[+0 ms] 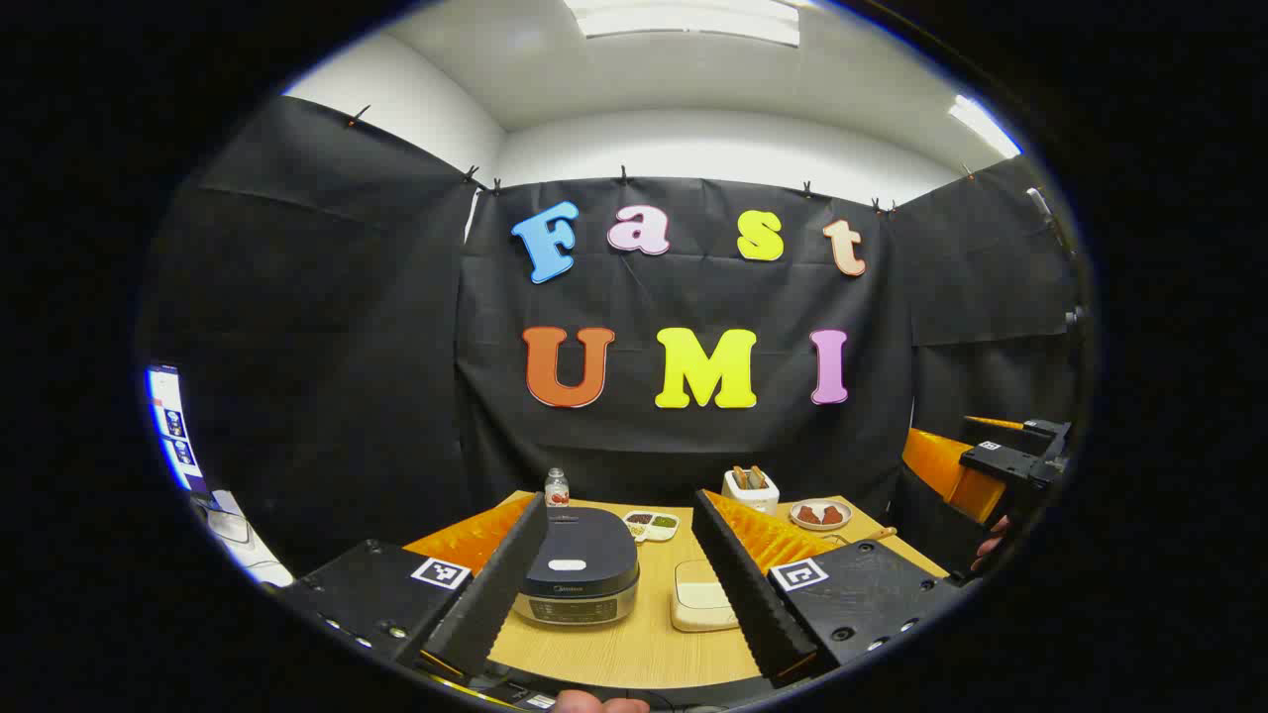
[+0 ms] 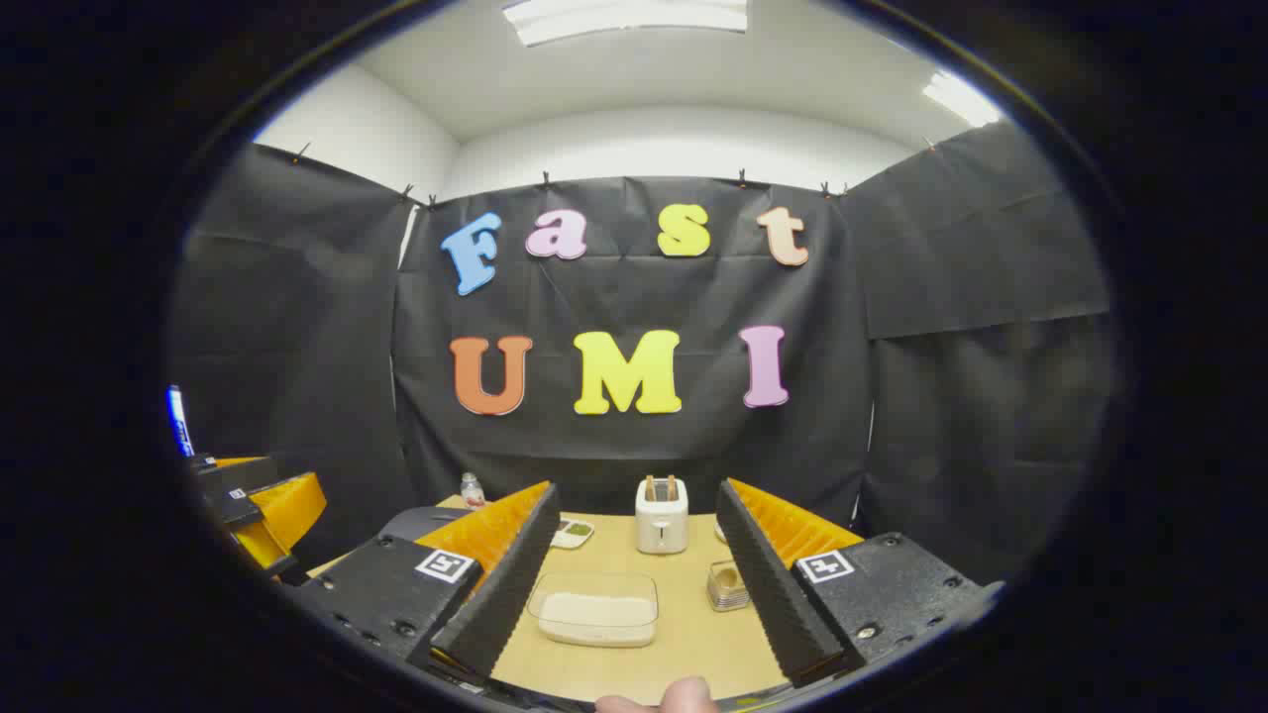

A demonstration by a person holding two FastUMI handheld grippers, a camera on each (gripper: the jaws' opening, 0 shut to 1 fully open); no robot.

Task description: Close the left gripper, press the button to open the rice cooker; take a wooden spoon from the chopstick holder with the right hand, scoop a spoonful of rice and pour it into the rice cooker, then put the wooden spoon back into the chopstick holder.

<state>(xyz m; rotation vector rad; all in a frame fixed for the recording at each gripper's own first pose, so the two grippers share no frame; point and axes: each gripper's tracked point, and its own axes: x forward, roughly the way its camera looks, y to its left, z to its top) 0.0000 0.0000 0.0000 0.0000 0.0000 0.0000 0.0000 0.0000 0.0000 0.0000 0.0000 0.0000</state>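
Dark rice cooker [image 1: 581,574] lid shut, clear rice container [image 2: 595,608] beside it

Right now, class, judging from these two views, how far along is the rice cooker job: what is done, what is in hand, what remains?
Nothing looks done: the rice cooker sits with its lid down. In hand: the left claw hangs open in front of it, not yet closed for the button. The right claw is open and empty above the rice container. Left: closing, pressing, fetching the spoon, scooping, pouring, returning it.
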